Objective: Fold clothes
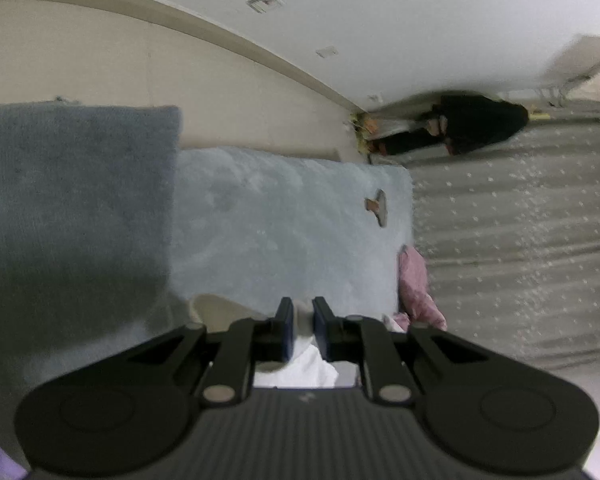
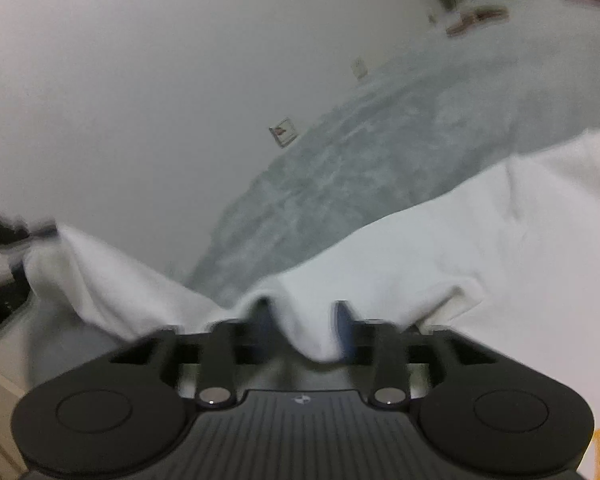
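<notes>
A white garment (image 2: 460, 240) lies spread over a pale blue fluffy blanket (image 2: 360, 152), with an orange print at its lower right corner. In the right wrist view a fold of the garment sags loosely between the fingers of my right gripper (image 2: 302, 316), which stand apart and open; the cloth covers part of the left finger. In the left wrist view my left gripper (image 1: 303, 320) is shut on a bunch of the white garment (image 1: 300, 368), whose cloth fills the narrow gap between the blue pads.
A grey-blue plush cushion (image 1: 72, 184) stands at the left of the blanket (image 1: 280, 220). A pink garment (image 1: 414, 280) lies at the blanket's right edge, and a small brown object (image 1: 378, 206) rests on the blanket. Beyond are a dotted grey curtain (image 1: 520, 240) and a dark heap (image 1: 480, 124).
</notes>
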`<state>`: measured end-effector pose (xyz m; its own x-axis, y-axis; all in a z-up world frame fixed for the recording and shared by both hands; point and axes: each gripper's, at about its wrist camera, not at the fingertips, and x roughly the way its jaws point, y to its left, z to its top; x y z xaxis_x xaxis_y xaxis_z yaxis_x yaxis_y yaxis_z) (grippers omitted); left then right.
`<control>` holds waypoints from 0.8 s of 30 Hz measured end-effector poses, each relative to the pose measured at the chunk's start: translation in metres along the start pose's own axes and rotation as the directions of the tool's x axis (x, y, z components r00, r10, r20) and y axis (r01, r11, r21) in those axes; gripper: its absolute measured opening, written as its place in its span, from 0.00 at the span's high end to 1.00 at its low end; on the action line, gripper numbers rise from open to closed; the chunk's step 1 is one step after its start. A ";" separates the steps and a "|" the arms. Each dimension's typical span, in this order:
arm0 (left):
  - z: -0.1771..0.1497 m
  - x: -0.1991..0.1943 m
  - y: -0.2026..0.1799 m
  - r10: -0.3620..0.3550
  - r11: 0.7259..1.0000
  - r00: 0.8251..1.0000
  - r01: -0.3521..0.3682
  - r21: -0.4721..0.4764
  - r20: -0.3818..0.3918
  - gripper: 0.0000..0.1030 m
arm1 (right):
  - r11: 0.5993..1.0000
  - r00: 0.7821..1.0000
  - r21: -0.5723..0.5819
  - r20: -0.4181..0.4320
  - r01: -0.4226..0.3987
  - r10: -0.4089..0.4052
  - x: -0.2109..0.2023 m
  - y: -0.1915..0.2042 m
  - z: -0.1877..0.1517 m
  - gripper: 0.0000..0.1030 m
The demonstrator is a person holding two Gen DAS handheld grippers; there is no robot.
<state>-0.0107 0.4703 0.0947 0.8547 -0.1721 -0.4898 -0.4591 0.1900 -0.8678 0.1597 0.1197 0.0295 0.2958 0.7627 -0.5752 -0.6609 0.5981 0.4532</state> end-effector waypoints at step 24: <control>-0.011 -0.023 0.006 -0.047 0.969 0.999 0.052 -0.240 0.024 0.88 | 0.913 0.992 -0.399 0.123 0.087 -0.041 -0.021 0.057 -0.024 0.90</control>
<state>-0.0356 0.4650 0.1004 0.8811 -0.1572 -0.4460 -0.4589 -0.0564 -0.8867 0.0992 0.1319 0.0507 0.4051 0.7618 -0.5055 -0.8525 0.5145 0.0922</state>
